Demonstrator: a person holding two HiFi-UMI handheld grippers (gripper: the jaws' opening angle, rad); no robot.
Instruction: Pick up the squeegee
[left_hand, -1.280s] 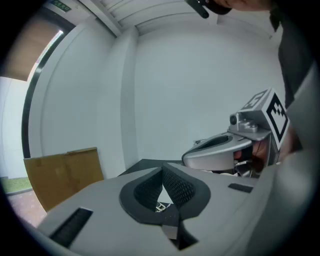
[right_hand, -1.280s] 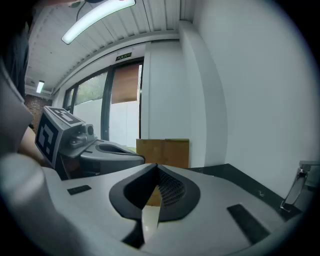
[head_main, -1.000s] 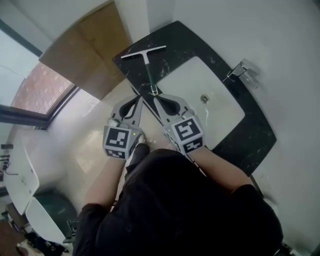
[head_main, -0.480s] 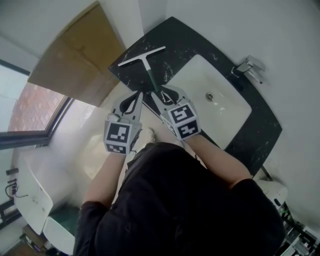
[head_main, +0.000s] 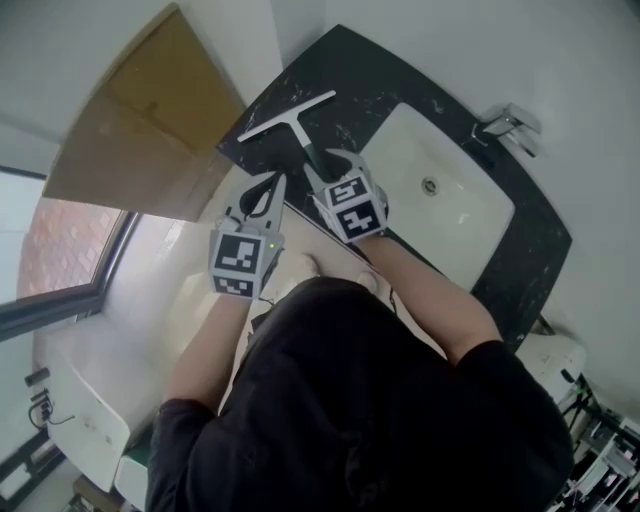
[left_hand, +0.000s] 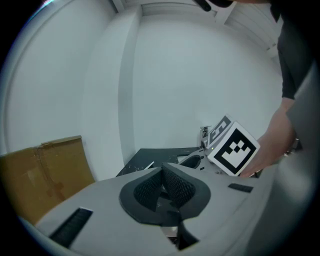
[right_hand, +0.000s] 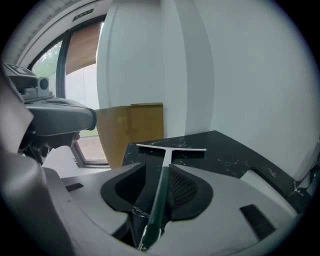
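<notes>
The squeegee (head_main: 300, 140), with a white blade and a dark green handle, lies on the black countertop (head_main: 370, 85) left of the sink. My right gripper (head_main: 322, 168) reaches over its handle end. In the right gripper view the handle (right_hand: 161, 192) runs between the jaws, which are opening, and a gap shows on its left side. The white blade (right_hand: 170, 148) lies crosswise beyond the fingertips. My left gripper (head_main: 270, 190) hovers beside the counter's edge, left of the right one. In the left gripper view its pads (left_hand: 150, 187) meet with nothing between them.
A white sink basin (head_main: 455, 215) with a chrome tap (head_main: 505, 125) fills the counter's right half. A brown cardboard panel (head_main: 150, 120) leans on the wall at left above a window (head_main: 60, 250). White walls stand close behind the counter.
Both grippers have moved forward toward the squeegee. The right jaws have spread from closed and now straddle the handle. The left gripper stays closed.
</notes>
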